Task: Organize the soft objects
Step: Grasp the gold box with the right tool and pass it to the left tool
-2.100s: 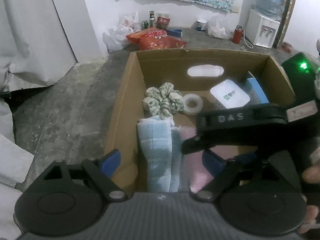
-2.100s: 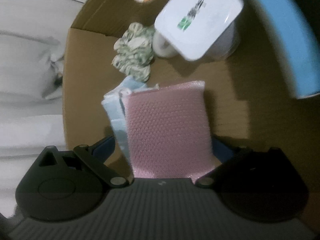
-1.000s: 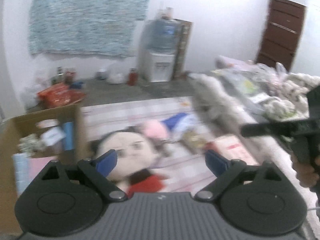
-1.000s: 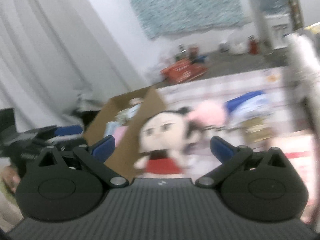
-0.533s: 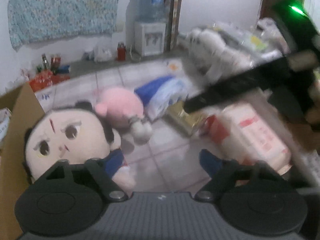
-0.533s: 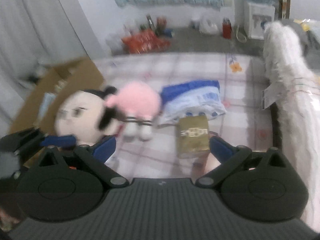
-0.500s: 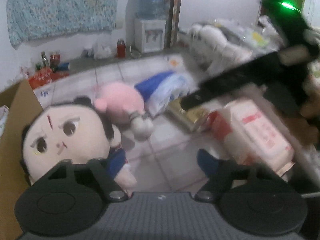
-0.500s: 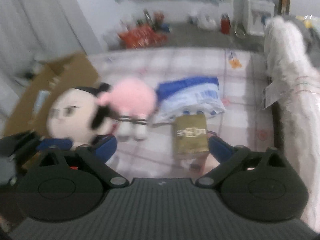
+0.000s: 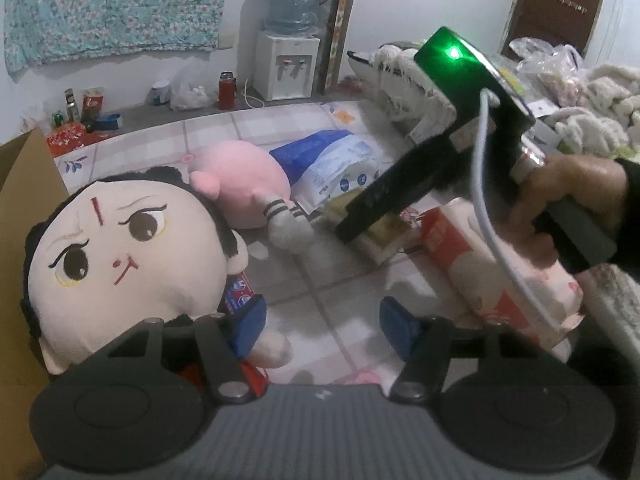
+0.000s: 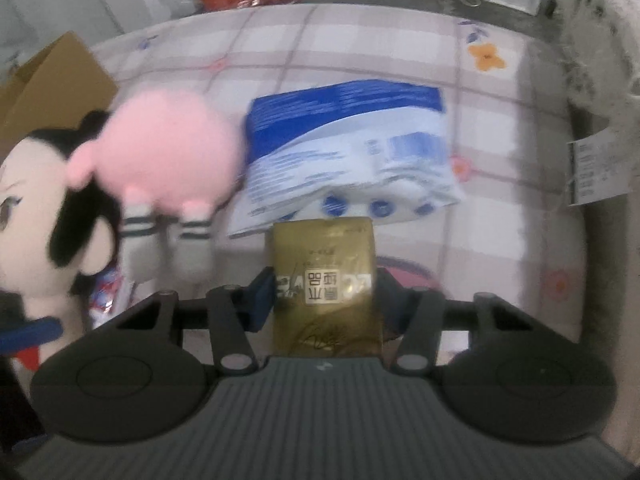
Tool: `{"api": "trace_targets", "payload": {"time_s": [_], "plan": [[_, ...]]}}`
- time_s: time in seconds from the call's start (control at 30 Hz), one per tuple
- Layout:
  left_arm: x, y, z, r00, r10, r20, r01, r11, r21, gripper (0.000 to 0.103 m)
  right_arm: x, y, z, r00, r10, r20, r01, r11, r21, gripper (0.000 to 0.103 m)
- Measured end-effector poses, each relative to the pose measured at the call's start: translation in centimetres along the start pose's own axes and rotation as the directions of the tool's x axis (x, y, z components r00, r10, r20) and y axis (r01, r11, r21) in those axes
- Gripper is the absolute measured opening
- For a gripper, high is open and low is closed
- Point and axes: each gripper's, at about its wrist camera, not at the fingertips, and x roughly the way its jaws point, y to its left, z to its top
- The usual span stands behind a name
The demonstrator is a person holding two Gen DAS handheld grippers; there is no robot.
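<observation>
Both grippers have left the cardboard box (image 9: 24, 208) and come down over the checked mat (image 10: 400, 48). Right gripper (image 10: 324, 296) — jaws closing around the gold packet (image 10: 324, 280), pads at its sides; firm contact unclear. Left gripper (image 9: 320, 326) closing on nothing, pad beside the big-headed doll (image 9: 120, 256). Pink plush (image 9: 244, 184) and blue-white pack (image 9: 336, 164) lie beyond. Judgement: next pick has begun — packet first.

Two downward-tilted wrist fisheyes, right perhaps nearer, sharing the pink plush (image 9: 244, 184) (image 10: 168, 148).
</observation>
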Motion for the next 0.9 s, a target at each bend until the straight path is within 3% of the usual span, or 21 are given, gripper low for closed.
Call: {"api": "trace_targets", "payload": {"time_s": [0.23, 0.5, 0.57, 0.7, 0.9], "plan": [[-2.0, -0.5, -0.8, 0.998, -0.066, -0.024, 0.066, 0.998, 0.012, 0.073, -0.5, 4.2, -2.8, 0.982, 0.167, -0.085, -0.168, 0.986, 0.002, 0.052], [-1.5, -2.0, -2.9, 0.975, -0.163, -0.150, 0.167, 0.986, 0.012, 0.076, -2.0, 5.8, -8.8, 0.944, 0.310, -0.109, -0.299, 0.948, 0.106, 0.055], [-0.7, -2.7, -3.2, 0.969, -0.169, -0.182, 0.174, 0.985, 0.009, 0.076, -2.5, 5.6, -10.7, 0.932, 0.354, -0.078, -0.342, 0.930, 0.134, 0.066], [1.0, -3.8, -3.4, 0.967, -0.136, -0.213, 0.142, 0.990, 0.013, 0.079, -4.7, 4.1, -13.1, 0.925, 0.376, 0.055, -0.379, 0.911, 0.163, 0.076], [4.6, -5.1, -2.6, 0.966, 0.009, -0.257, -0.011, 1.000, -0.009, 0.080, -10.5, 0.7, -16.3, 0.887, 0.370, 0.276, -0.427, 0.885, 0.187, 0.082]]}}
